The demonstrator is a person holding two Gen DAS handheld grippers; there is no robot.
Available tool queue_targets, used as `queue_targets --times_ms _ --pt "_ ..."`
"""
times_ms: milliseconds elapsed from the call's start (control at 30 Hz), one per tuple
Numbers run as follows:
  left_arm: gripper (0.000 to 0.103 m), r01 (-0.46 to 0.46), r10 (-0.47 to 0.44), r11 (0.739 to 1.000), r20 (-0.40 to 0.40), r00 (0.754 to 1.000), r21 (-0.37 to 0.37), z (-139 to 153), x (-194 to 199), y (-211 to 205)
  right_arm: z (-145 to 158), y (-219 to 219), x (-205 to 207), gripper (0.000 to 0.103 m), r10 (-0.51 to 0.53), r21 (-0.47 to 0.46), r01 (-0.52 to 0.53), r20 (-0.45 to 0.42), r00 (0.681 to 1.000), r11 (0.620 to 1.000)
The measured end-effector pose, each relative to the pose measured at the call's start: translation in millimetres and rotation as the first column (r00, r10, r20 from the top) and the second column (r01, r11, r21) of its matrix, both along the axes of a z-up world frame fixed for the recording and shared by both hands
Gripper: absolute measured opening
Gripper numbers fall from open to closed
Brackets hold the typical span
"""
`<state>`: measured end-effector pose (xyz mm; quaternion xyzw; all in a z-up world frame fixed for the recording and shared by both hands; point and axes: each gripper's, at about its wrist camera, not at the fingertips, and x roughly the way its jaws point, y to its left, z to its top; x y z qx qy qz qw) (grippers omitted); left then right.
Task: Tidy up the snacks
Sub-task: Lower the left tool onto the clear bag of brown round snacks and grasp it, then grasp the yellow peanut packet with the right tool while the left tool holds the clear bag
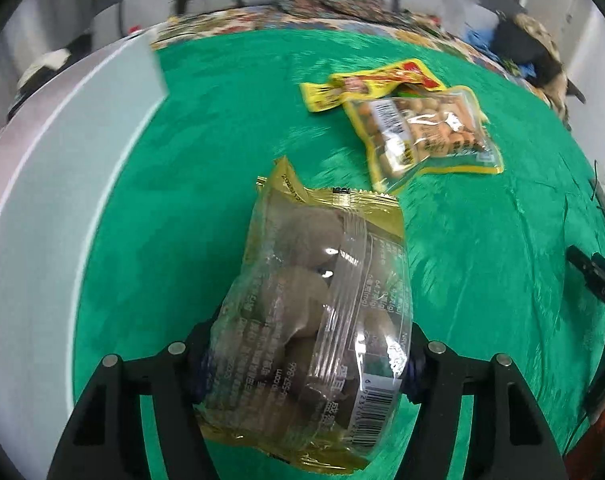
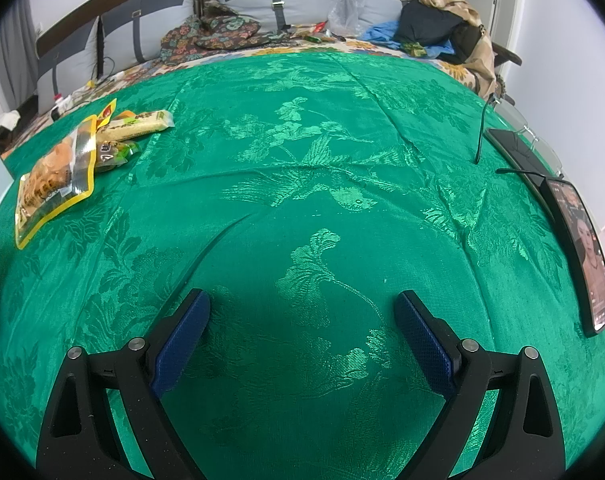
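A snack bag gripped for sorting, the other tool kept idle.

A clear bag of brown snacks [image 1: 314, 320] is clamped across its lower half by the left tool [image 1: 306, 364], above the green cloth [image 1: 482, 260] beside a white box [image 1: 34, 240], likely its destination. The right tool [image 2: 302, 320] is held wide open, empty. Farther off, a yellow packet pile [image 1: 414, 124] is left unsorted.

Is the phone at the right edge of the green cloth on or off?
On: the phone screen is lit, showing a picture.

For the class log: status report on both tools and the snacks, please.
Left tool shut on clear snack pack. Right tool open, empty, over green cloth. Other snack packs lie ahead. Nothing in the way.
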<state>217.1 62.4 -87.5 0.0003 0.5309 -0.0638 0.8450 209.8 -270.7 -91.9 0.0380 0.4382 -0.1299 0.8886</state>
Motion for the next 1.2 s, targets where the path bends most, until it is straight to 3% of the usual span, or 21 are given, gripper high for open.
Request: queue_targets --times_ms 133,233,367,667,1200 --pt "0.074 -0.045 0.045 0.999 0.039 0.998 -0.002 -9 -16 17 0 0 0 0.096 0.000 0.000 0.000 0.000 1.000 1.000" --pt "0.086 -0.071 0.073 0.997 0.044 0.996 -0.027 -23 -11 26 0 0 0 0.096 -0.001 0.000 0.001 0.000 1.000 1.000" --pt "0.103 -0.094 0.093 0.996 0.095 0.991 0.003 -35 -9 26 0 0 0 0.096 -0.001 0.000 0.001 0.000 1.000 1.000" --pt "0.103 -0.118 0.115 0.993 0.159 0.981 0.009 -39 -9 24 0 0 1 0.096 -0.002 -0.001 0.002 0.000 1.000 1.000" --pt "0.103 -0.120 0.117 0.993 0.163 0.980 0.009 -38 -13 26 0 0 1 0.096 -0.005 -0.002 0.005 0.000 1.000 1.000"
